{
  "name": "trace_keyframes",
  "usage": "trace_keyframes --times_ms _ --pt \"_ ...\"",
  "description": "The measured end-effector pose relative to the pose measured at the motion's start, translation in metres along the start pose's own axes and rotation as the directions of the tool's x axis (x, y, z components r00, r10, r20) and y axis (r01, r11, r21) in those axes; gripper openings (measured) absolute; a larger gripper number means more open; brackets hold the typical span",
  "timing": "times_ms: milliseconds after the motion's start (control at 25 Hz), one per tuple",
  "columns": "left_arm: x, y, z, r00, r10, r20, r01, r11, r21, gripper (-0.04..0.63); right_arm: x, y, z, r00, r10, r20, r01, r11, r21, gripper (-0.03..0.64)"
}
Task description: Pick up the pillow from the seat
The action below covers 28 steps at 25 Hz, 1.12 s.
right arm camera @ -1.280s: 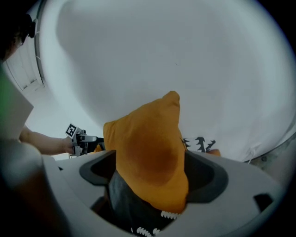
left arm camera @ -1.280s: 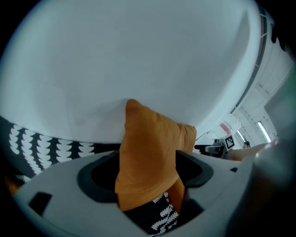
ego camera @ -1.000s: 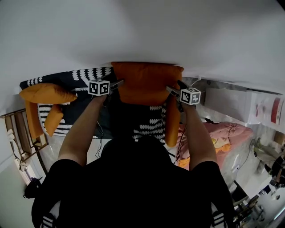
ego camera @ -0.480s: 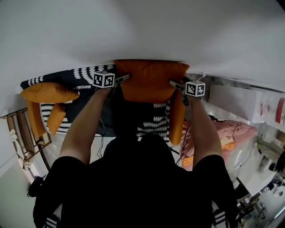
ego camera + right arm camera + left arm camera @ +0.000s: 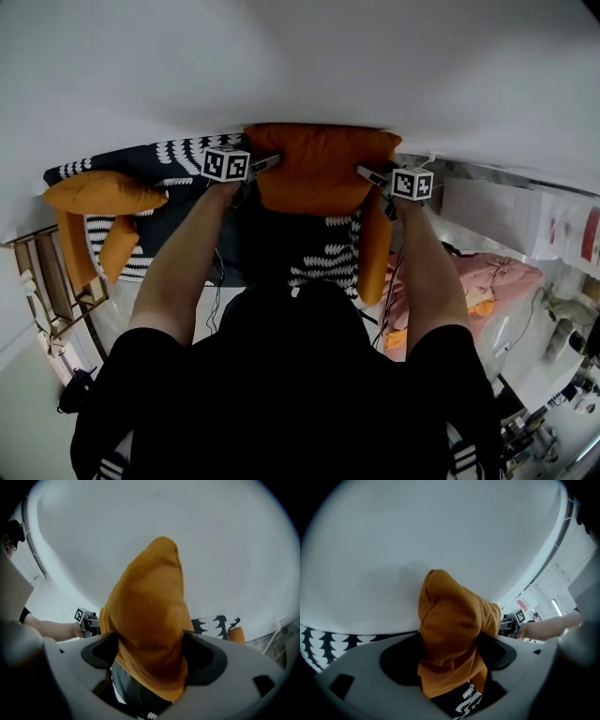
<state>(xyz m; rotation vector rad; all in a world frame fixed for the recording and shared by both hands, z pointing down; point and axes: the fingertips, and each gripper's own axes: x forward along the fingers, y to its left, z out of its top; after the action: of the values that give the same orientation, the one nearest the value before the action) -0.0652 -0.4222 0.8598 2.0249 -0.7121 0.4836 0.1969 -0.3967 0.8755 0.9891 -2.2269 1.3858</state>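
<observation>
Here, one pillow (image 5: 319, 169) in just-tightened jaws of two: left gripper (image 5: 262, 166), right gripper (image 5: 370, 175).

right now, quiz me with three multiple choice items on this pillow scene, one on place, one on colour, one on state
1. Where does the left claw meet the pillow? A its left end B its middle C its right end
2. What colour is that pillow? A pink B white C orange
3. How is the right claw set? A open beside it B shut on it C shut on nothing

1 A: the head view shows it at the pillow's left edge.
2 C: it is orange in all views.
3 B: fabric fills its jaws.
Both claws have just been closing, with the pillow between their jaws.
</observation>
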Motion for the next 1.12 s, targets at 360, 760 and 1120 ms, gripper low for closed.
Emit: trace_keyframes --times_ms 360,760,1120 --pt "-0.005 -0.013 -0.001 1.0 -0.016 0.005 0.016 1.0 -0.006 0.337 -0.002 0.016 0.001 0.999 0.013 0.03 -0.013 1.0 0.02 0.38" --pt "-0.019 -0.026 -0.003 0.998 -0.036 0.048 0.038 0.998 -0.05 0.302 -0.012 0.037 0.005 0.996 0.046 0.074 -0.049 0.998 0.04 0.347" --pt "-0.033 -0.041 0.003 0.996 -0.048 0.075 0.051 0.998 -0.036 0.291 -0.033 0.058 0.009 0.991 0.066 0.112 -0.074 0.995 0.064 0.328"
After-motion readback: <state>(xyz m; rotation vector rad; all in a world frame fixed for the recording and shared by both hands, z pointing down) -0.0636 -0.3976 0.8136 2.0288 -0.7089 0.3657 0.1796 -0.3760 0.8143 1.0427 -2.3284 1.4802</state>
